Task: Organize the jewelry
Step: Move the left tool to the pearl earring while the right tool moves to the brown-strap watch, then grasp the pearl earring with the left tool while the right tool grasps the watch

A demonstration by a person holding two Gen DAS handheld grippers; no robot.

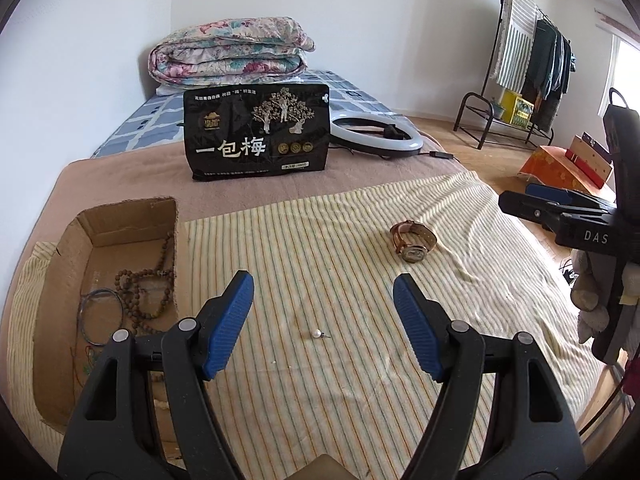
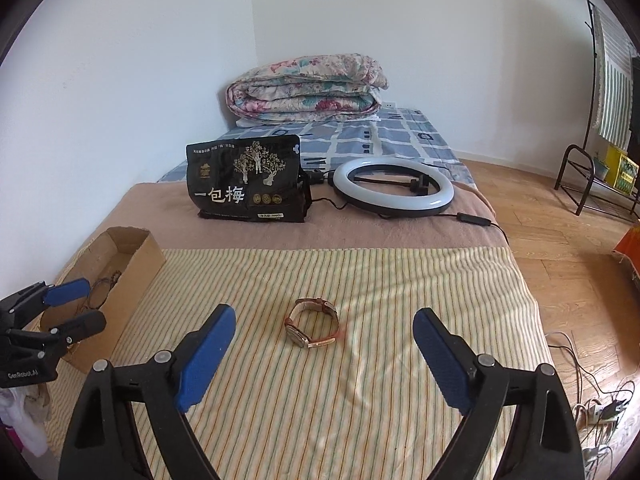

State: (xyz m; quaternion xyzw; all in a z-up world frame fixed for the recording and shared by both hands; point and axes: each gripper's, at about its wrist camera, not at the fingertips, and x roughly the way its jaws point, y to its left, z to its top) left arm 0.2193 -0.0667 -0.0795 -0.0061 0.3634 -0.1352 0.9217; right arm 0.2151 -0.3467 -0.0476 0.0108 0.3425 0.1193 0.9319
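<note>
Leather-strapped watch [image 2: 312, 323] on ribbed striped cloth [image 2: 360, 380]

Black snack bag [image 2: 246, 178] beside ring light [image 2: 394, 184]

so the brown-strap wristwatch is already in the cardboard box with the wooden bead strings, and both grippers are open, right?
Not quite. The brown-strap wristwatch lies on the striped cloth, outside the cardboard box; the right wrist view shows it. The wooden bead strings are in the box, and the left gripper and right gripper are open.
</note>
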